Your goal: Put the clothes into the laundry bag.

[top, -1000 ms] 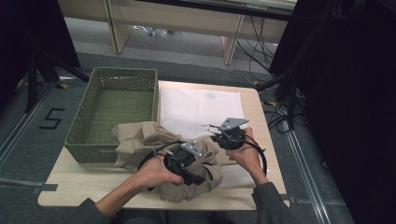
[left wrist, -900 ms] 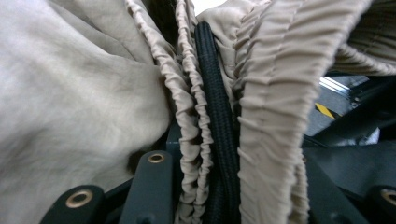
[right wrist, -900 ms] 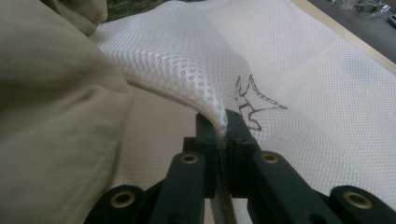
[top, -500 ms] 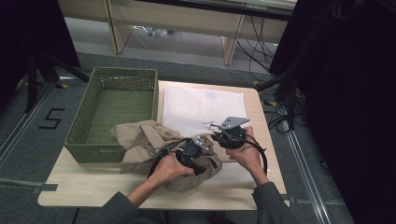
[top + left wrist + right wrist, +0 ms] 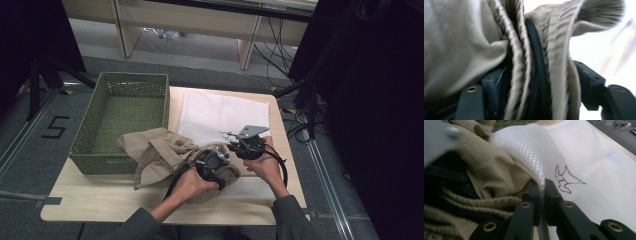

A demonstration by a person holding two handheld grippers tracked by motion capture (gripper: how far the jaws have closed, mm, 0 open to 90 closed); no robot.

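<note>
A beige garment [image 5: 155, 152] lies crumpled on the table's front, with one end at the mouth of a white mesh bag [image 5: 220, 112]. My left gripper [image 5: 215, 162] is buried in that end. In the left gripper view its jaws [image 5: 540, 82] stand wide apart, having just been opening, and the garment's ribbed band [image 5: 554, 50] lies loose between them. My right gripper [image 5: 240, 145] sits just right of it, shut on the bag's edge. The right gripper view shows those jaws [image 5: 542, 187] pinching the mesh rim [image 5: 534, 160], lifted over the beige cloth [image 5: 491, 170].
A green woven basket [image 5: 120, 110] stands on the table's left, with the garment's far end touching its front corner. The wooden table [image 5: 100, 200] has bare room at the front left. Dark equipment and cables crowd the floor to the right.
My left hand has moved right and down toward the right gripper, dragging the garment's bunched end to the bag's mouth. The right hand has kept still.
</note>
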